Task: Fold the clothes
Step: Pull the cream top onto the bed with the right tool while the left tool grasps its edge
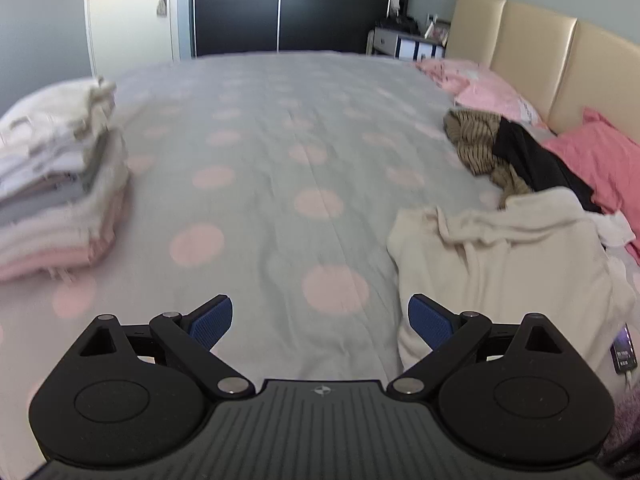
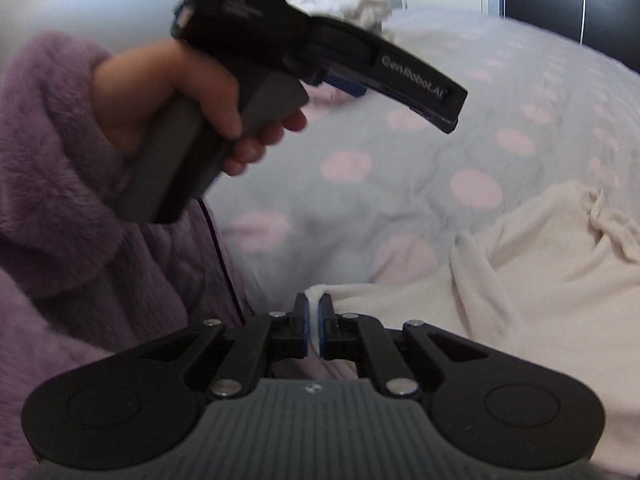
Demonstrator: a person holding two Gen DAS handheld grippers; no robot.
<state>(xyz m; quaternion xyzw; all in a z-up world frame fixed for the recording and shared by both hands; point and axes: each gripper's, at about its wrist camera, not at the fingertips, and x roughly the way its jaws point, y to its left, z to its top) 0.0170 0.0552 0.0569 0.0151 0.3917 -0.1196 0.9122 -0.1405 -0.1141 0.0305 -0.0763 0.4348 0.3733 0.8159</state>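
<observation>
A cream garment (image 1: pixel 508 264) lies crumpled on the right side of the bed, and in the right wrist view the cream garment (image 2: pixel 532 264) spreads to the right. My right gripper (image 2: pixel 314 312) is shut on its near edge, a thin fold of cream cloth pinched between the blue pads. My left gripper (image 1: pixel 320 320) is open above the bedspread with nothing between its blue pads (image 1: pixel 212 322). Seen from the right wrist, the left gripper (image 2: pixel 400 92) hangs above the bed in a hand (image 2: pixel 192 104) with a purple fleece sleeve.
A stack of folded clothes (image 1: pixel 60 184) sits at the bed's left edge. A brown striped garment (image 1: pixel 480 144), a black one (image 1: pixel 536 160) and pink pillows (image 1: pixel 600 160) lie near the beige headboard (image 1: pixel 560 60). The grey bedspread (image 1: pixel 280 160) has pink dots. A phone (image 1: pixel 624 350) lies at far right.
</observation>
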